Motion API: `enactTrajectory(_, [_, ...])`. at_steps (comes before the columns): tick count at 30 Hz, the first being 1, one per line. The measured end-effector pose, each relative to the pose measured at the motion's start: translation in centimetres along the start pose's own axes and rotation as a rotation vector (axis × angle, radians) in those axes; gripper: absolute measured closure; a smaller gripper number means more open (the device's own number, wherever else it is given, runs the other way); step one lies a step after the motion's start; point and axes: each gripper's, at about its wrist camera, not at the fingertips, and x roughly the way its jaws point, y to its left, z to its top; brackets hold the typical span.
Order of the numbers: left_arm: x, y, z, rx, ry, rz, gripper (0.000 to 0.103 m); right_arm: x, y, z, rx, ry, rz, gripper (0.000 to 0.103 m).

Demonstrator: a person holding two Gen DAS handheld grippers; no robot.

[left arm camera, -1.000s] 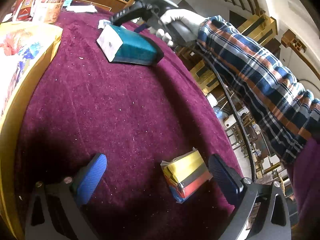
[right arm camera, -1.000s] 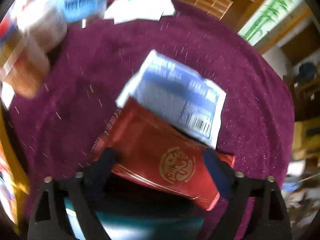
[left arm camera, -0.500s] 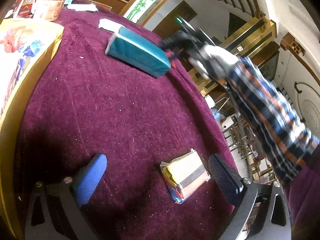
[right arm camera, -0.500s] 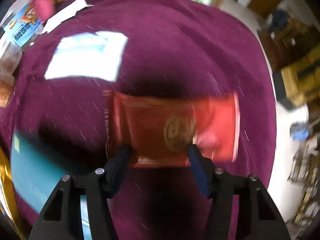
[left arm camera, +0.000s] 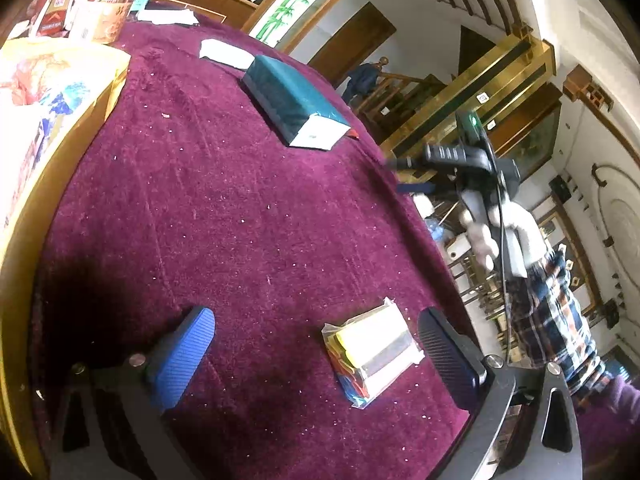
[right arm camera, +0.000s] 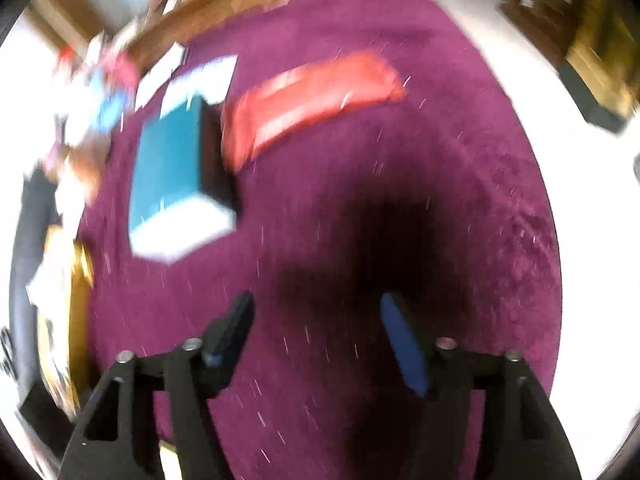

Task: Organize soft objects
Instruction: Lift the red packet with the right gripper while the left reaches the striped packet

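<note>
Left wrist view sits low and close over the maroon-clothed bench (left arm camera: 248,216), looking forward and slightly down across it toward the room beyond; right wrist view looks steeply down from higher up, motion-blurred; both share the teal box (left arm camera: 294,102) (right arm camera: 168,160) and the cloth; the left view also catches the right tool (left arm camera: 404,176) at the bench's far edge.

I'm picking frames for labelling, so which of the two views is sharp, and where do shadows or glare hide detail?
Left wrist view: sharp; glare whitens the clear packet; shadow darkens the purple cloth around the left gripper. Right wrist view: motion-smeared, red pouch and teal box blurred; dark shadow ahead of the right gripper, its jaws opening, empty.
</note>
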Motion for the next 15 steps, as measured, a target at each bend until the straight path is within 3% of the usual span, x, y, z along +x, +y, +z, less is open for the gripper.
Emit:
enactTrajectory(4, [0.5, -0.6, 0.0, 0.044, 0.003, 0.047, 0.001, 1.9, -2.9, 4.6, 0.215, -0.071, 0.141, 0.034])
enactTrajectory(7, [0.6, -0.7, -0.1, 0.058, 0.003, 0.059, 0.001, 5.0, -1.8, 7.8, 0.394, -0.073, 0.238, 0.033])
enactTrajectory(11, [0.3, 0.0, 0.1, 0.021, -0.005, 0.007, 0.001, 8.0, 0.0, 11.8, 0.48, -0.066, 0.184, 0.03])
enactTrajectory(12, [0.1, 0.4, 0.2, 0.004, -0.008, -0.017, 0.001, 8.6, 0.3, 13.2, 0.501, -0.059, 0.147, 0.021])
enactTrajectory(15, [-0.1, 1.0, 0.3, -0.03, -0.012, -0.052, 0.001, 10.1, 1.5, 15.0, 0.545, -0.042, 0.085, 0.011])
